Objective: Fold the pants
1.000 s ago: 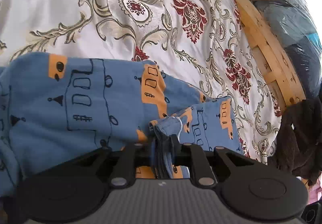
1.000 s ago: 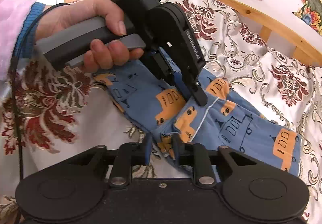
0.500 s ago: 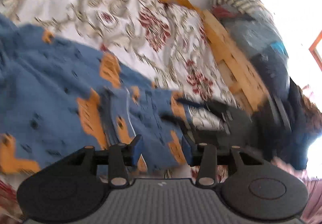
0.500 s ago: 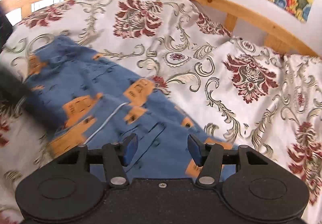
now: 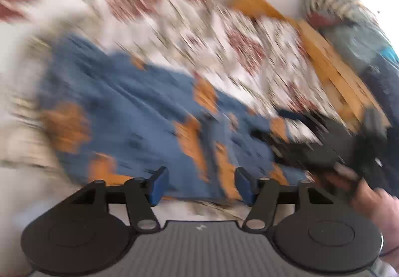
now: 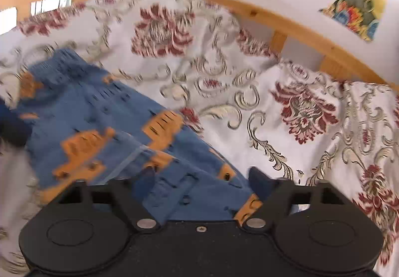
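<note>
Between folds I'd say: both the left hand-held gripper (image 5: 199, 186) and right hand-held gripper (image 6: 200, 183) gape empty over the pants (image 6: 99, 117), so next grab the 10 o'clock end.

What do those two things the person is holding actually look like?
Each tool is black: two round discs at the base, hinged arms, and two short fingers with dark blue pads. The left tool has a ribbed grey body; the right tool has a speckled black one with a small central screw.
</note>
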The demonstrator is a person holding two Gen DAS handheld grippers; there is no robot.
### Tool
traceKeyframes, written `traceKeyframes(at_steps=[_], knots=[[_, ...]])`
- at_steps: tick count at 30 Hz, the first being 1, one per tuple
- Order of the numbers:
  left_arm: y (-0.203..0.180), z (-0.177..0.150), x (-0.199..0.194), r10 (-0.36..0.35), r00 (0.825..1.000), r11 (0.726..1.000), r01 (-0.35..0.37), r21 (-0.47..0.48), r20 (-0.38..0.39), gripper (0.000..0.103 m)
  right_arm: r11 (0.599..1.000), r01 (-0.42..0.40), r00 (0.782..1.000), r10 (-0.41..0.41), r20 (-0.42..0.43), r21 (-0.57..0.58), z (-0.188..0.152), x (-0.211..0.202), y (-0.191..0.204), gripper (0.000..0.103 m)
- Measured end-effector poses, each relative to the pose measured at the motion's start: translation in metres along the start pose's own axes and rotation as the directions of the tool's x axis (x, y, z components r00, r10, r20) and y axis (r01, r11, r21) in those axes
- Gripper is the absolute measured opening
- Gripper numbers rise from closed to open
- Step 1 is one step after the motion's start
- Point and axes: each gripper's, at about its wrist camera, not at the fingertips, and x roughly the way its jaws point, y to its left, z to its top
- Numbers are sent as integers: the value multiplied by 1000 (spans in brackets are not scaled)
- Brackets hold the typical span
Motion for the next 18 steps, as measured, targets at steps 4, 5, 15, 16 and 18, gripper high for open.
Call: traceKeyframes(at_steps=[4, 5, 15, 16, 18], knots=[[13, -2, -41, 191, 968, 978, -174, -111, 163, 97, 1000, 24, 1000, -24, 20, 5, 0, -27, 37, 96], [14, -1, -45, 224, 956, 972, -203, -120, 189, 97, 1000, 30, 999, -30, 17, -2, 1, -30, 47, 96], [11, 23, -14, 422, 863, 904, -421, -66, 278, 74, 980, 155, 987, -158, -15, -124, -1, -24, 116, 97], [13, 26, -10, 430, 863, 901, -428, -68, 264, 57, 976, 168, 985, -171, -15, -139, -3, -22, 119, 97], [20, 27, -9, 450, 863, 893, -441, -92, 227, 46, 967, 189, 981, -194, -17, -172, -5, -15, 126, 97]])
